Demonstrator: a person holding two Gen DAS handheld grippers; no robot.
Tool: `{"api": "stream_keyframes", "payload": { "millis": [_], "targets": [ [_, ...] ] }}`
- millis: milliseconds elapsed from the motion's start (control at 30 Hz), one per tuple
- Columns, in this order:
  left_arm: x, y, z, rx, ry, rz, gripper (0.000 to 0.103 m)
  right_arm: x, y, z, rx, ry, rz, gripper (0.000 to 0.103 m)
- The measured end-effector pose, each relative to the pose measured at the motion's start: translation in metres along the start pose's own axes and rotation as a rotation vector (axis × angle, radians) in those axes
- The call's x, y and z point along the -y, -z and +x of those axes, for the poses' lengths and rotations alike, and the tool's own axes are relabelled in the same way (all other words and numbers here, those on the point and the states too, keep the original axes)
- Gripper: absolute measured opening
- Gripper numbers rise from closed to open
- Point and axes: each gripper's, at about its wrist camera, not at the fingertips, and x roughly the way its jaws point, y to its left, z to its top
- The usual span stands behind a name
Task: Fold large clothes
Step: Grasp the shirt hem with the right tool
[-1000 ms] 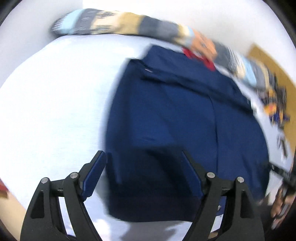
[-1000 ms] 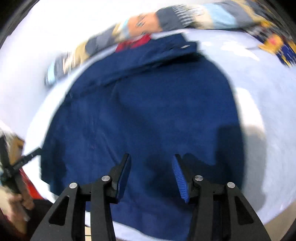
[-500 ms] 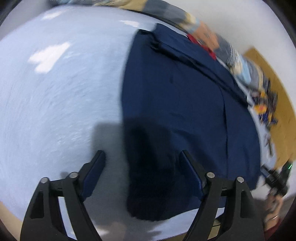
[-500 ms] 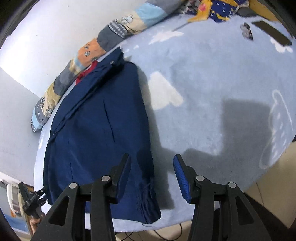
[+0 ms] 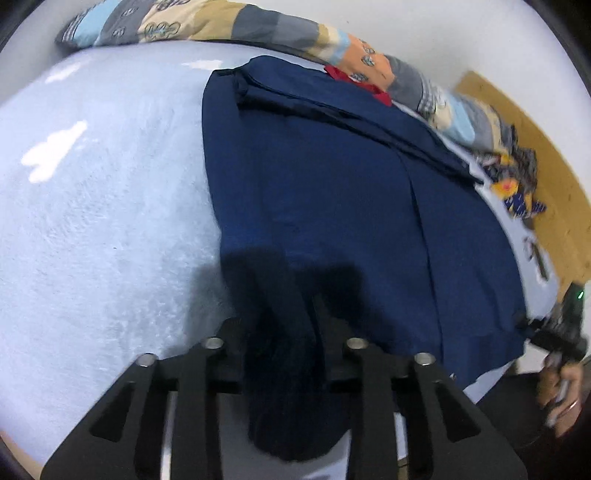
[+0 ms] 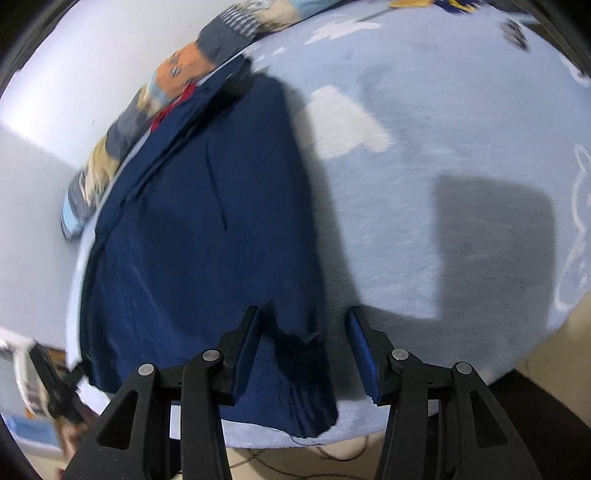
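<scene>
A large navy blue garment (image 5: 332, 192) lies spread flat on a pale blue fleece blanket (image 5: 92, 221). It also shows in the right wrist view (image 6: 192, 236). My left gripper (image 5: 282, 332) has its jaws narrowed around the garment's near left corner, with dark cloth bunched between the fingers. My right gripper (image 6: 304, 350) is open, its blue pads either side of the garment's near right corner, low over the blanket's front edge.
A striped patterned bolster (image 5: 221, 22) lies along the far edge, with a red item (image 5: 347, 75) beside it. Small patterned clothes (image 5: 517, 184) lie at the right. The other gripper and hand (image 5: 561, 343) show at the far right. The blanket's front edge (image 6: 332, 435) drops off.
My left gripper closed from wide open onto the garment's near left corner. My right gripper stayed open and came down over the near right corner.
</scene>
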Motion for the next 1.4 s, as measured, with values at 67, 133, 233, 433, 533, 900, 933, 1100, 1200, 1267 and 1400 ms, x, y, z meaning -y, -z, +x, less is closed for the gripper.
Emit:
{"api": "stream_keyframes", "payload": {
  "millis": [67,133,233,433,533,900,933,1100,1200,1267,1400],
  "targets": [
    [0.007,0.001,0.003,0.005,-0.002,0.008,0.048,-0.011,0.001,0.002,0.011,0.029,-0.076,0.026],
    [0.017,0.003,0.003,0.016,-0.046,0.056,0.028,-0.020,0.004,0.000,0.025,0.066,-0.141,0.015],
    [0.022,0.005,-0.009,0.035,-0.080,0.075,0.019,-0.023,0.003,-0.010,0.051,0.087,-0.165,0.012],
    [0.025,0.027,-0.035,0.057,-0.086,0.079,0.018,-0.014,-0.005,-0.038,0.120,0.148,-0.174,0.010],
    [0.037,0.047,-0.045,0.040,-0.086,0.102,0.018,-0.004,-0.009,-0.049,0.138,0.167,-0.139,0.010],
    [0.015,0.051,-0.074,0.148,-0.255,-0.074,0.047,0.015,-0.009,-0.074,0.265,0.252,-0.053,0.030],
    [0.019,0.049,-0.078,0.175,-0.265,-0.064,0.047,0.011,-0.008,-0.078,0.290,0.229,-0.066,0.030],
    [0.064,0.048,-0.072,0.255,-0.281,0.114,0.055,-0.024,-0.002,-0.056,0.225,0.109,-0.203,0.026],
    [0.088,0.050,-0.059,0.247,-0.276,0.227,0.068,-0.023,-0.002,-0.031,0.140,0.148,-0.196,0.024],
    [0.087,0.050,-0.042,0.183,-0.286,0.247,0.069,-0.014,-0.004,-0.018,0.078,0.163,-0.150,0.026],
    [0.062,0.050,-0.007,0.030,-0.327,0.186,0.068,0.012,-0.008,-0.010,0.021,0.125,-0.021,0.023]
  ]
}}
